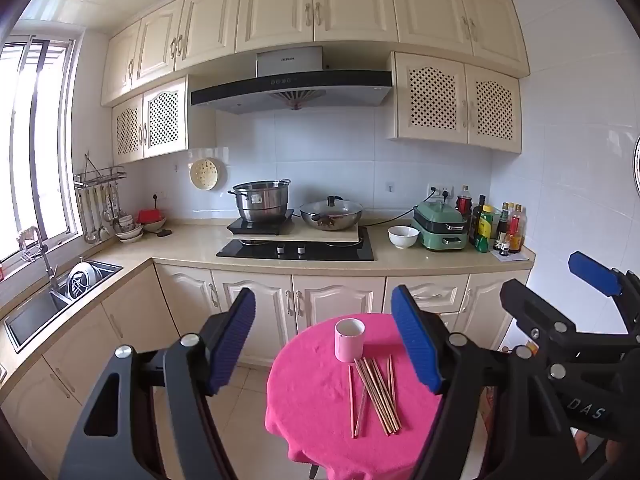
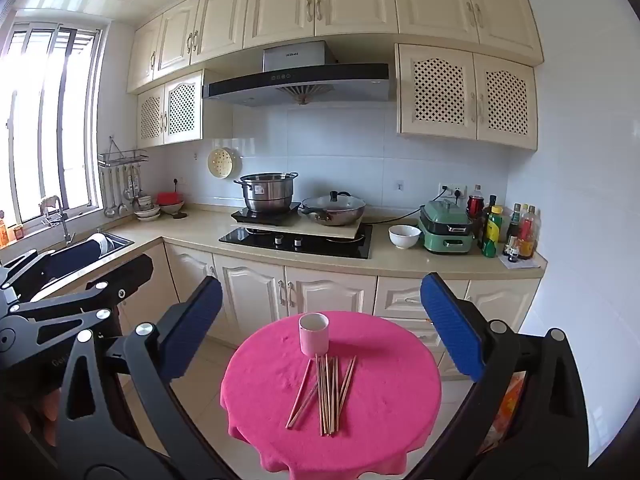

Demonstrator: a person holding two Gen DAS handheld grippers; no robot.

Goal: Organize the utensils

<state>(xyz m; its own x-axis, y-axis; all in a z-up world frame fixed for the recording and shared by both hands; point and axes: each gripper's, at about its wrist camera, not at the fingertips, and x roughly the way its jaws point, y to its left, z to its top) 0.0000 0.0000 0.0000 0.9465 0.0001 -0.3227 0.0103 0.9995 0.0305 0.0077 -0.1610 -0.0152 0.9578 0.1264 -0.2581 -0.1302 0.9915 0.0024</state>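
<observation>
Loose chopsticks [image 2: 326,390] lie flat on the pink tabletop [image 2: 392,400], long axes running roughly twelve to six, just at six o'clock of the upright pink cup [image 2: 314,334]. Left gripper [image 1: 324,340] and right gripper [image 2: 320,326] hover, fingers wide apart, empty.

On the table [image 2: 256,412], the cup [image 2: 314,334] stands near the far edge; the chopsticks [image 2: 326,394] lie just before it, mid-table, their far ends close to the cup. Behind the table runs the counter [image 2: 392,266], with the sink [image 1: 36,312] at its left.
</observation>
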